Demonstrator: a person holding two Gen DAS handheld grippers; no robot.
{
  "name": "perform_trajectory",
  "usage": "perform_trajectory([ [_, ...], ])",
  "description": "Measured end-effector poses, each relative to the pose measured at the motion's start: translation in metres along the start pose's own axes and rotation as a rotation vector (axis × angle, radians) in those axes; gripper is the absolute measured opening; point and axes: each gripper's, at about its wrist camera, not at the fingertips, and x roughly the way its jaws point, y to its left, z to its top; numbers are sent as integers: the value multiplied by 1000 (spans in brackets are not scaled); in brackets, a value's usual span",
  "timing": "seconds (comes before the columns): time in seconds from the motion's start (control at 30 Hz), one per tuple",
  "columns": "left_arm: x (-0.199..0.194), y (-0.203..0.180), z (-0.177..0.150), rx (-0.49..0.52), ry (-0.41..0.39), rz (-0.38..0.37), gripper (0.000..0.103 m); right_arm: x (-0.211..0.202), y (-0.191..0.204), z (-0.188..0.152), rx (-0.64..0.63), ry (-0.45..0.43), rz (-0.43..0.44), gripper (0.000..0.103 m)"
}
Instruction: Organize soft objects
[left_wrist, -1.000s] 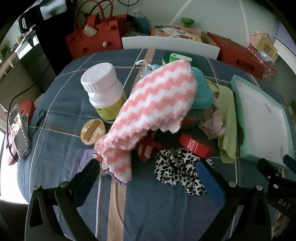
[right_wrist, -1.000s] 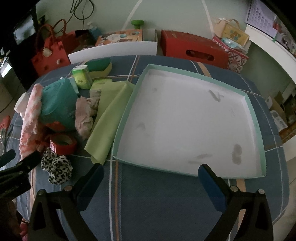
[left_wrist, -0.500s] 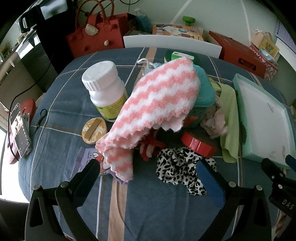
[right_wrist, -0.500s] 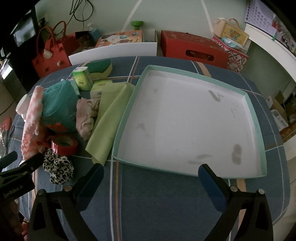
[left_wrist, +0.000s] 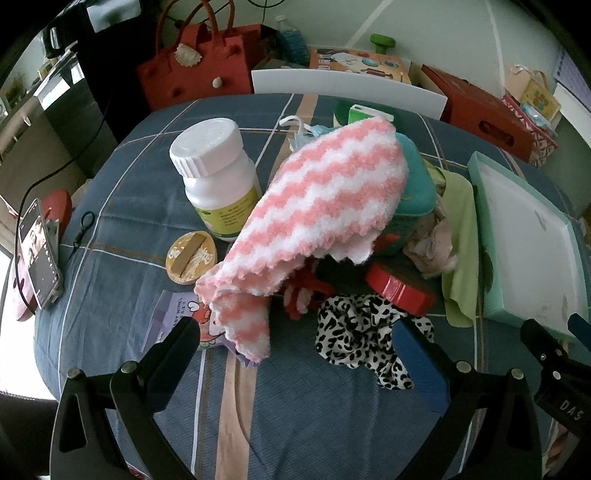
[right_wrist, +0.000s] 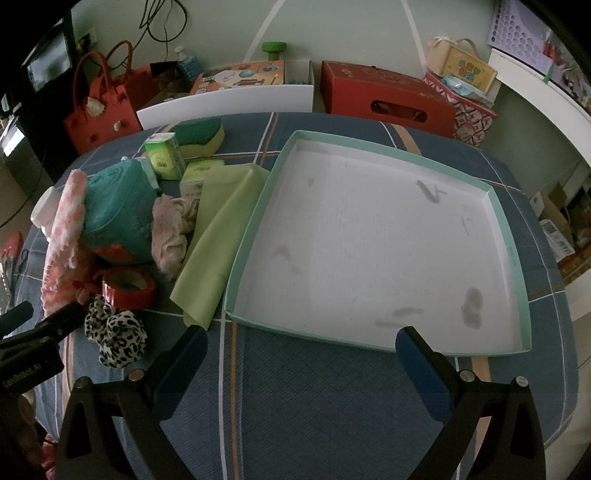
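A pink-and-white fluffy towel drapes over a teal soft block in a pile on the blue checked tablecloth. A leopard-print scrunchie lies at the pile's near edge, a pale pink cloth and a light green cloth to its right. My left gripper is open and empty, just short of the towel's tip and the scrunchie. My right gripper is open and empty at the near rim of a white tray with mint edge. The pile shows left of the tray.
A white pill bottle, a round wooden disc, a red tape roll and a purple wipes packet sit by the pile. A phone lies far left. A sponge and green cartons lie behind.
My left gripper has drawn back slightly and risen, so the pile sits a little farther off. The right gripper and tray view are almost unchanged.
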Motion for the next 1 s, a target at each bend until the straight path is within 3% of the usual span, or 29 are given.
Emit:
perform_trajectory([
  [0.5, -6, 28, 3, -51, -14, -34, 103, -4, 6, 1, -21, -18, 4, 103],
  [0.63, -15, 52, 6, -110, -51, -5, 103, -18, 19, 5, -42, -89, 52, 103],
  [0.8, -17, 71, 13, -145, -66, 27, 103, -21, 44, 14, -97, -104, 85, 103],
  [1.0, -17, 55, 41, -104, -67, -46, 103, -20, 56, 35, -103, -75, 82, 103],
])
